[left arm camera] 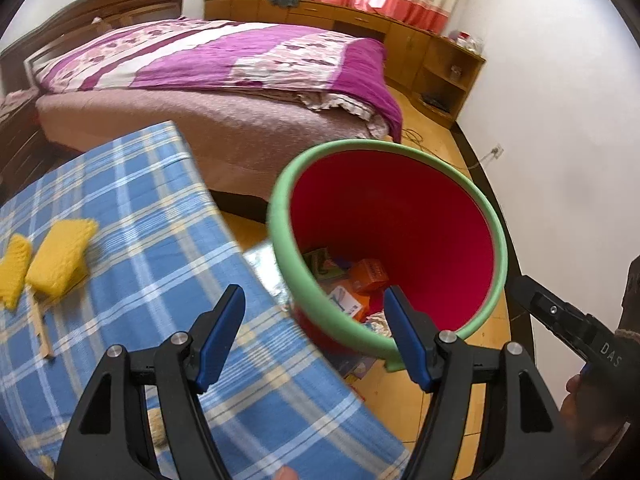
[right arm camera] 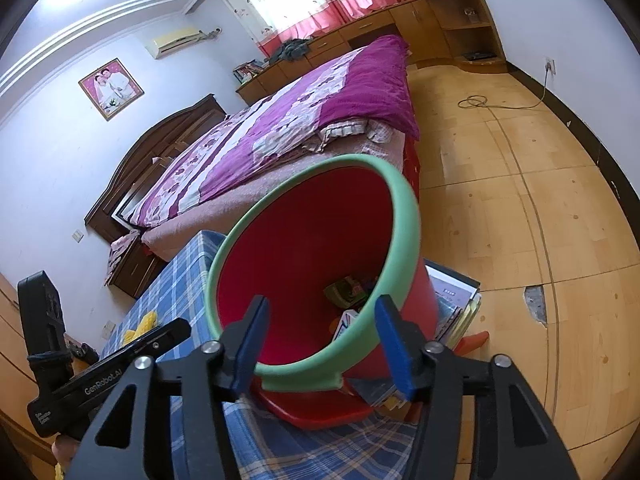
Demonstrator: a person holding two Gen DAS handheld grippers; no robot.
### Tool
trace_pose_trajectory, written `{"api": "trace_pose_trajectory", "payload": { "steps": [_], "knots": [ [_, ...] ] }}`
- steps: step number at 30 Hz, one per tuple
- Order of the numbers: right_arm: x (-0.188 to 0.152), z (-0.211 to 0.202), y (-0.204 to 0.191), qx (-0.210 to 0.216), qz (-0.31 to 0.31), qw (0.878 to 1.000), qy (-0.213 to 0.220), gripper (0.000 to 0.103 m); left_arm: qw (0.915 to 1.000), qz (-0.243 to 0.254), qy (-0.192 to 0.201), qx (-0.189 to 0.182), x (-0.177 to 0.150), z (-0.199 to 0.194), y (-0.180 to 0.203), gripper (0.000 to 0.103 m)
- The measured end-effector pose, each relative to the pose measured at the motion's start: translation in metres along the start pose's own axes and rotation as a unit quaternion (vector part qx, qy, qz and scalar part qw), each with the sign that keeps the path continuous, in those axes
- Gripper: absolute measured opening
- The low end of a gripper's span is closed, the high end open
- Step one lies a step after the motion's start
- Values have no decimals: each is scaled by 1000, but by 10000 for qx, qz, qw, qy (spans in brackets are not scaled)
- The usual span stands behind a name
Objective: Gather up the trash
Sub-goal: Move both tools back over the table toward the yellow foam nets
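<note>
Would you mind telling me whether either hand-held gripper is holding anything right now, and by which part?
Nothing is held. The left hand-held gripper and the right hand-held gripper both stand open and empty in front of the red bin.

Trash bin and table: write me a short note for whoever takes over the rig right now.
Left tongs: open, empty, over the table edge next to the bin.
Right tongs: open, nothing between them, just above the bin's near rim.
Bin: red with a green rim, on the floor beside the blue checked table. Small boxes and wrappers already lie inside.
Left: two yellow pieces and a thin wooden stick on the table. Whether they count as trash I cannot tell.
</note>
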State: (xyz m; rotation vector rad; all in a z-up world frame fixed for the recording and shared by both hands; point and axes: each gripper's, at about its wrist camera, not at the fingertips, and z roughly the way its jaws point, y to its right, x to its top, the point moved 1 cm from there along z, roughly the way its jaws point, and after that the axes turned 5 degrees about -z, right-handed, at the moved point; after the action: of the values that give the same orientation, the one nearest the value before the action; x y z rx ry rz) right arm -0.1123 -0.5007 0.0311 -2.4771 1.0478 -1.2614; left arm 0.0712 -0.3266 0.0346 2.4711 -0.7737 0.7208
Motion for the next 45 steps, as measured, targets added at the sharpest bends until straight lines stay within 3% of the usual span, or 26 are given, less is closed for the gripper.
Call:
{"api": "trace_pose_trajectory", "payload": {
  "steps": [13,31,45],
  "knots": [
    [-10,10,-43,98,-244,9994,-236,81,9982,-505,160,265,-7,-31,-54,71],
    [-19,45,-107,311,-628,9958,-585,83,9887,-1202,440,780,-14,-65,-145,71],
    [-20,83,-156,477,-1037,9902,-806,88,9743,-1670,507,1422,-8,-71,-228,71]
  ]
}}
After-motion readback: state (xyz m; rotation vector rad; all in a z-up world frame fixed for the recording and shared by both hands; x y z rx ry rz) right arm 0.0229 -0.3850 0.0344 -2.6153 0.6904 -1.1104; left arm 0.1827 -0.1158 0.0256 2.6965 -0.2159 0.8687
